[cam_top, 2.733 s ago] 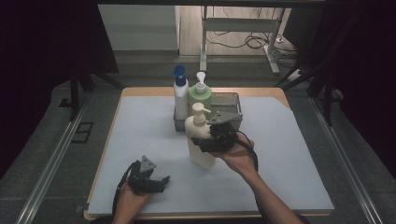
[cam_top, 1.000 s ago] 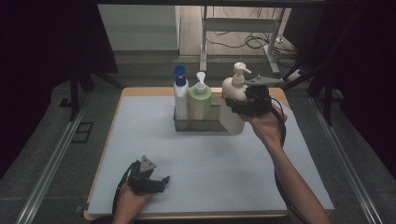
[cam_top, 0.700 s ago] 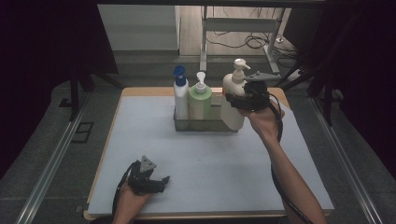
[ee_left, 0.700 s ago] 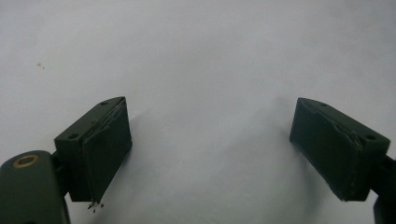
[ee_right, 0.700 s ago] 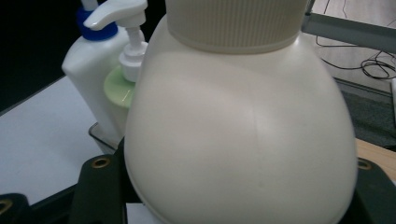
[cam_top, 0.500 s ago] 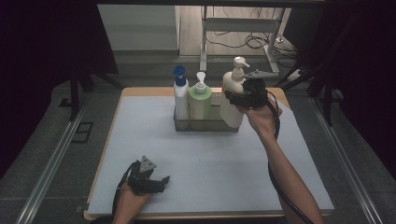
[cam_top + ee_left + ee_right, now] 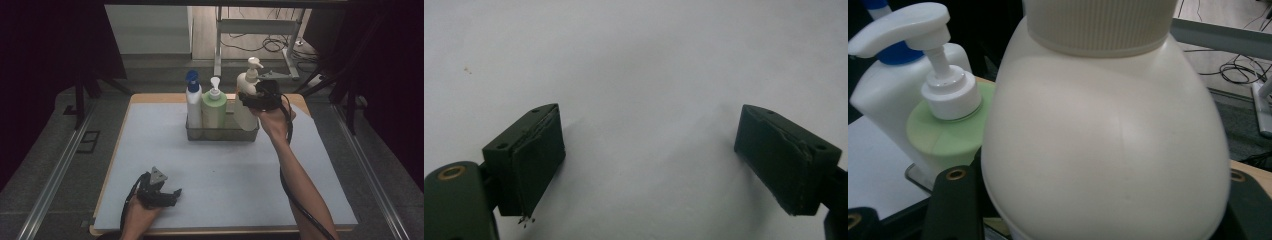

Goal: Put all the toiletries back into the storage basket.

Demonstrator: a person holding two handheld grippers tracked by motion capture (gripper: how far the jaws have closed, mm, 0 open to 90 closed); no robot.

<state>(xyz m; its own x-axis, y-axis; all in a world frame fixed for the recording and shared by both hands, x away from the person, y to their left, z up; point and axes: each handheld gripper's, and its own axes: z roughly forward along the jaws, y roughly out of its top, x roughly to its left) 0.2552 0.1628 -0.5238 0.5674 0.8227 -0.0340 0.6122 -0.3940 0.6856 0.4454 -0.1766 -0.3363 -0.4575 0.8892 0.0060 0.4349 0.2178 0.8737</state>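
Note:
A cream pump bottle [image 7: 246, 100] [image 7: 1108, 130] stands upright in the right end of a wire basket [image 7: 220, 134], with my right gripper [image 7: 252, 100] shut on its upper body. Beside it in the basket are a green pump bottle [image 7: 214, 110] [image 7: 948, 135] and a white bottle with a blue cap [image 7: 193, 102] [image 7: 883, 100]. My left gripper [image 7: 167, 195] [image 7: 649, 155] rests open near the table's front left, over bare mat, nothing between its jaws.
A pale blue mat [image 7: 225, 175] covers the wooden table [image 7: 300, 100]. Metal rails [image 7: 55, 175] run along both sides of the table. A metal stand and cables [image 7: 265, 40] lie on the floor beyond the far edge.
My right gripper carried the cream bottle from the mat's middle up and back to the basket's right end, then lowered it in. The left gripper stayed still.

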